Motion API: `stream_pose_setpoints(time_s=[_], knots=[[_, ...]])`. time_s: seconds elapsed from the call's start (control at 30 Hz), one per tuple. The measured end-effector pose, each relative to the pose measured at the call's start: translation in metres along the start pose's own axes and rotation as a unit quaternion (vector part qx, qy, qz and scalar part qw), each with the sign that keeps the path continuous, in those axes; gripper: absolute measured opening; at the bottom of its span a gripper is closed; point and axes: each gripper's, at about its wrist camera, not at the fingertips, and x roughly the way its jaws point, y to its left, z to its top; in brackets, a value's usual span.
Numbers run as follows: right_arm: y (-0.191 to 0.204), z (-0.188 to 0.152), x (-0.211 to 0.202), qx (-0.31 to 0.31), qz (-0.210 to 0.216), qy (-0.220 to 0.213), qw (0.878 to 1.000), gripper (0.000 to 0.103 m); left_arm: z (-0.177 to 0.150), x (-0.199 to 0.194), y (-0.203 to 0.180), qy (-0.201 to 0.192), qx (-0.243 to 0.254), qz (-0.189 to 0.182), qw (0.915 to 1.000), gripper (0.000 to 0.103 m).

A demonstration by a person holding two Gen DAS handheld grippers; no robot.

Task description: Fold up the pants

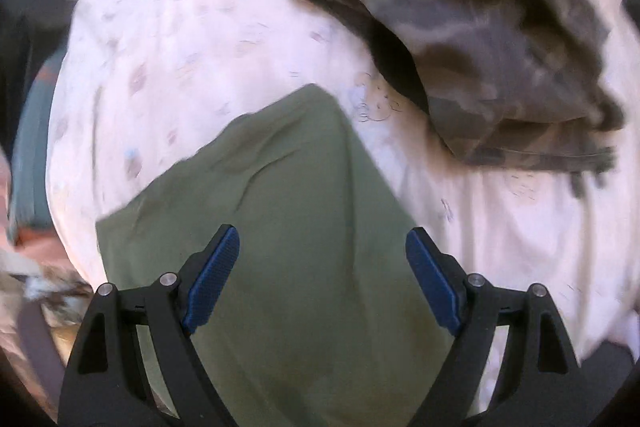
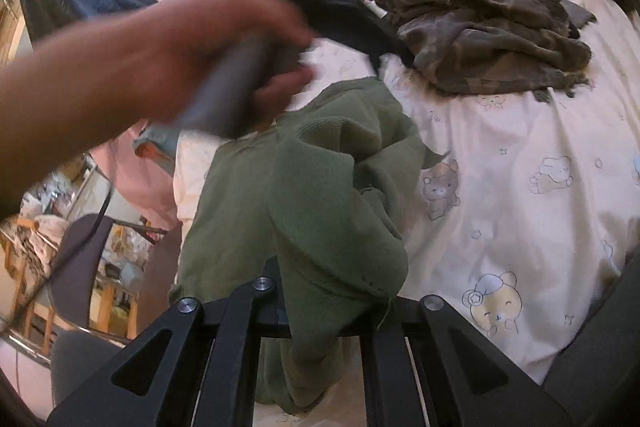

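the green pants [image 2: 320,195] lay bunched on a bed [image 2: 520,187] covered with a white cartoon-bear sheet, one end draped over the bed's near edge. the right gripper [image 2: 320,311] was pressed together, pinching a fold of the green pants, its fingertips buried in the cloth. the left gripper [image 1: 322,275] hung over a flat stretch of the pants [image 1: 280,227], its blue pads [image 1: 212,279] spread wide and holding nothing. in the right wrist view a blurred hand [image 2: 192,67] gripped the left tool's handle above the pants. a rumpled camouflage garment [image 2: 480,27] sat toward the bed's far edge, apart from the pants.
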Motion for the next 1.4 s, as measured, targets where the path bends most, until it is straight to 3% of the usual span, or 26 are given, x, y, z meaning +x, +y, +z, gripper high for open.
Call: stream_pose_setpoints(time_s=[0.17,0.27,0.33,0.6,0.7,0.73,0.83,0.93,1.2,1.23,1.3,1.4], knots=[[-0.003,0.002,0.008,0.0,0.006,0.017,1.0,0.007,0.025,0.071,-0.025,0.081,0.012,0.029,0.9962,0.059],[-0.009,0.004,0.014,0.013,0.011,0.029,0.999,0.007,0.034,0.091,-0.021,0.09,-0.009,0.04,0.995,0.059],[-0.007,0.004,0.018,0.011,0.014,0.037,0.999,0.007,0.04,0.096,-0.018,0.094,-0.027,0.023,0.9949,0.059],[0.011,-0.002,0.03,-0.029,0.015,0.057,0.998,0.007,0.047,0.111,-0.016,0.122,-0.039,0.026,0.9915,0.058],[0.015,-0.007,0.032,-0.043,0.012,0.066,0.997,0.007,0.046,0.115,-0.014,0.127,-0.026,0.034,0.9911,0.027],[0.016,-0.007,0.033,-0.046,0.012,0.068,0.997,0.007,0.046,0.114,-0.013,0.126,-0.021,0.034,0.9913,0.013],[0.018,-0.009,0.033,-0.063,0.013,0.071,0.995,0.007,0.047,0.103,-0.007,0.122,-0.004,0.027,0.9921,0.006],[0.024,-0.013,0.028,-0.08,0.023,0.067,0.994,0.007,0.05,0.077,0.01,0.109,-0.01,-0.013,0.9939,0.006],[0.042,-0.018,0.002,-0.112,0.083,0.023,0.99,0.007,0.04,0.013,0.092,0.064,-0.044,-0.066,0.9948,0.004],[0.046,-0.018,-0.001,-0.119,0.09,0.019,0.989,0.007,0.036,0.006,0.105,0.057,-0.054,-0.076,0.994,0.003],[0.054,-0.019,-0.003,-0.128,0.102,0.02,0.986,0.007,0.027,-0.011,0.137,0.037,-0.097,-0.135,0.9853,0.003],[0.079,-0.01,-0.003,-0.133,0.137,0.021,0.981,0.007,0.013,-0.033,0.165,0.002,-0.122,-0.159,0.9797,0.003]])
